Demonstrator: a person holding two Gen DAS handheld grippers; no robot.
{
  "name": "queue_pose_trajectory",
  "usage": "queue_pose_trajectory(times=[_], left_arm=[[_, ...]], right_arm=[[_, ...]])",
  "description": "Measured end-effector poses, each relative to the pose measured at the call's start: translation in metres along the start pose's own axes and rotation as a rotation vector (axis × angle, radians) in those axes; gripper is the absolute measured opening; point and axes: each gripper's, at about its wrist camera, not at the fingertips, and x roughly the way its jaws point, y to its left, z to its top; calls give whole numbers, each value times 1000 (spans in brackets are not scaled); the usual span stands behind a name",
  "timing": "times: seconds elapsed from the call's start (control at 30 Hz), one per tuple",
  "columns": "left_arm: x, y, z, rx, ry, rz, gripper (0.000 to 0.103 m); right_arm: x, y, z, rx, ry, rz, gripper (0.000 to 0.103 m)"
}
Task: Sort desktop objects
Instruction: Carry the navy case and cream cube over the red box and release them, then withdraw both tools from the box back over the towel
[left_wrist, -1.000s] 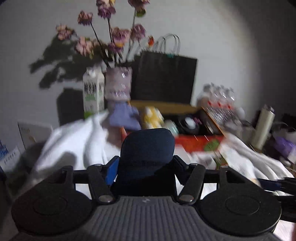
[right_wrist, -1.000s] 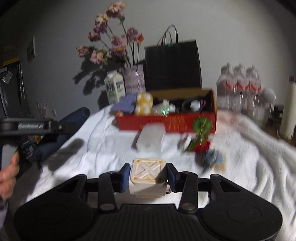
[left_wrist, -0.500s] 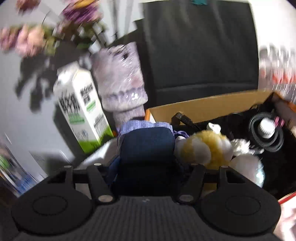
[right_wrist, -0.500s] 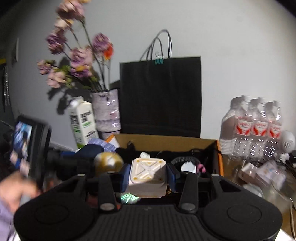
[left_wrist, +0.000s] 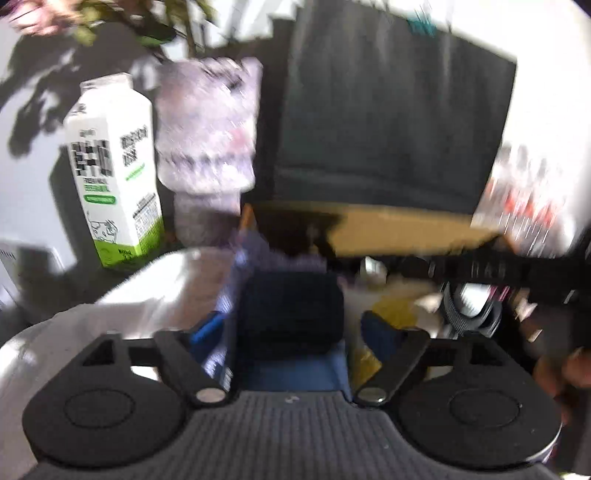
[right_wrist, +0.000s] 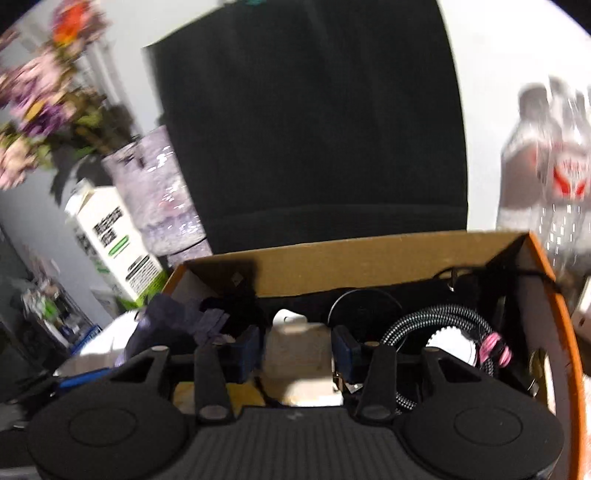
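Left gripper (left_wrist: 291, 328): jaws just opened wide, dark navy padded case (left_wrist: 290, 314) loose between the fingers, over the cardboard box (right_wrist: 369, 258). Right gripper (right_wrist: 297, 349): jaws just eased apart, cream square plastic block (right_wrist: 299, 354) between pads, inside the box. Case looks soft, light; block rigid, grip flat sides.

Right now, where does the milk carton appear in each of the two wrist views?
Left wrist view: the milk carton stands upright at the left, beside the lilac vase.
Right wrist view: the carton is at the left edge, leaning in the picture, below the flowers.
Shared landmark: the black paper bag behind the cardboard box.
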Motion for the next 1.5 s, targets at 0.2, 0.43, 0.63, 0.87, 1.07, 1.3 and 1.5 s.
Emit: queue_pose_trajectory(times=[0.2, 0.43, 0.63, 0.87, 1.07, 1.3, 1.5], left_arm=[[-34, 16, 18, -46, -23, 18, 91], [-82, 7, -11, -52, 30, 69, 95], [-147, -15, -77, 54, 12, 76, 99], [-232, -34, -163, 41, -49, 6, 103], [-277, -47, -220, 27, -73, 20, 103], [-321, -50, -269, -37, -78, -27, 103], [-342, -52, -298, -53, -91, 2, 103]], right_arm=[[-47, 10, -2, -70, -31, -47, 62], [-131, 18, -40, -270, -31, -202, 84], [-213, 11, -101, -303, -80, -237, 90], [-288, 12, -192, -222, -107, -168, 92], [-331, 15, -259, -136, -103, -114, 95], [-371, 35, -320, -159, -108, -113, 96], [-392, 48, -362, -191, -116, -117, 96]])
